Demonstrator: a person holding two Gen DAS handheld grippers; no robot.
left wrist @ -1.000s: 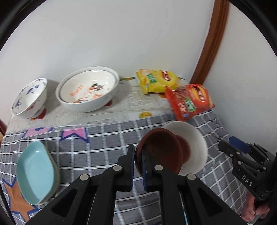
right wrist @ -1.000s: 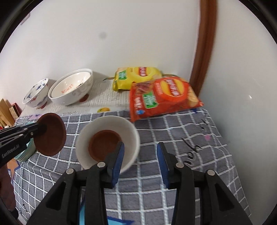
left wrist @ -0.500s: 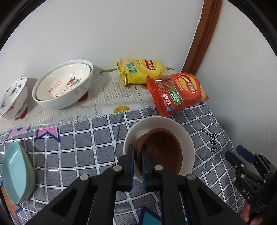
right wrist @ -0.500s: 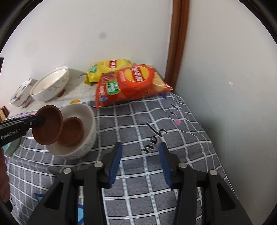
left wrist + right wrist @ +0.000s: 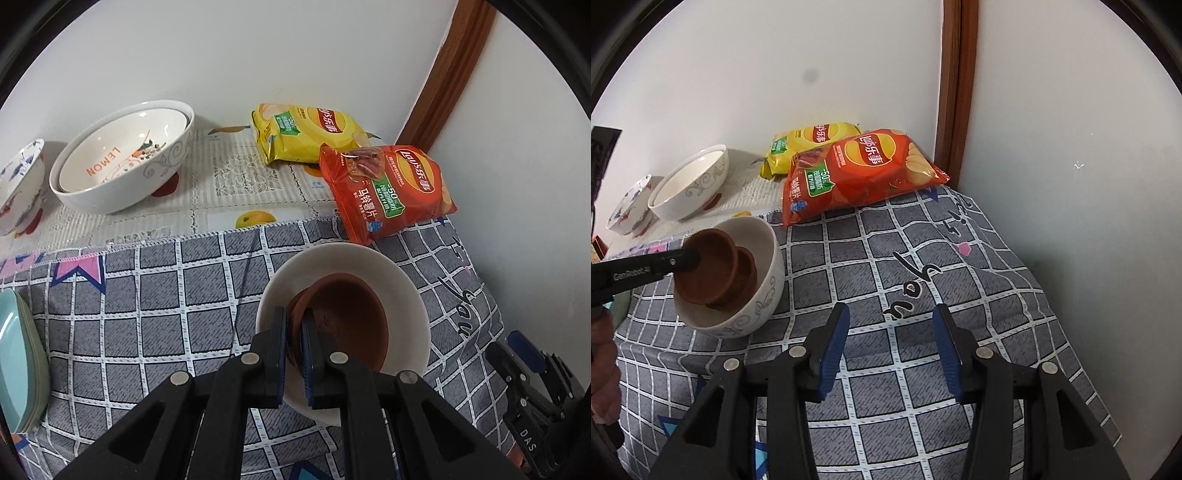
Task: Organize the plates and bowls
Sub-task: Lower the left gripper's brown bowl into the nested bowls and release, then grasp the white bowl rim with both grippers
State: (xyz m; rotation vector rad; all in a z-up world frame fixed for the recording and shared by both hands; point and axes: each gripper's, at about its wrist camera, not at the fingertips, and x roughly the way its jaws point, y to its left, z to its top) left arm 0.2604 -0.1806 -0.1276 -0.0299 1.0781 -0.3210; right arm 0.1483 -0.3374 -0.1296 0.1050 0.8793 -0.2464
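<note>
My left gripper (image 5: pixel 293 332) is shut on the rim of a brown saucer (image 5: pixel 347 321) and holds it tilted inside a white bowl (image 5: pixel 402 280) on the grey checked cloth. A second brown saucer (image 5: pixel 748 267) lies in that bowl (image 5: pixel 768 284) under the held one (image 5: pixel 709 266). My right gripper (image 5: pixel 890 343) is open and empty over the cloth, right of the bowl. It also shows in the left wrist view (image 5: pixel 532 373) at the lower right.
A large white LEMON bowl (image 5: pixel 122 166) and a blue-patterned bowl (image 5: pixel 18 184) stand at the back left. Stacked teal plates (image 5: pixel 18 365) sit at the left edge. A yellow chip bag (image 5: pixel 306 133) and a red chip bag (image 5: pixel 388 188) lie near the corner walls.
My left gripper has carried the brown saucer right and down into the white bowl, onto the other saucer. My right gripper has drawn back to the right, away from the bowl.
</note>
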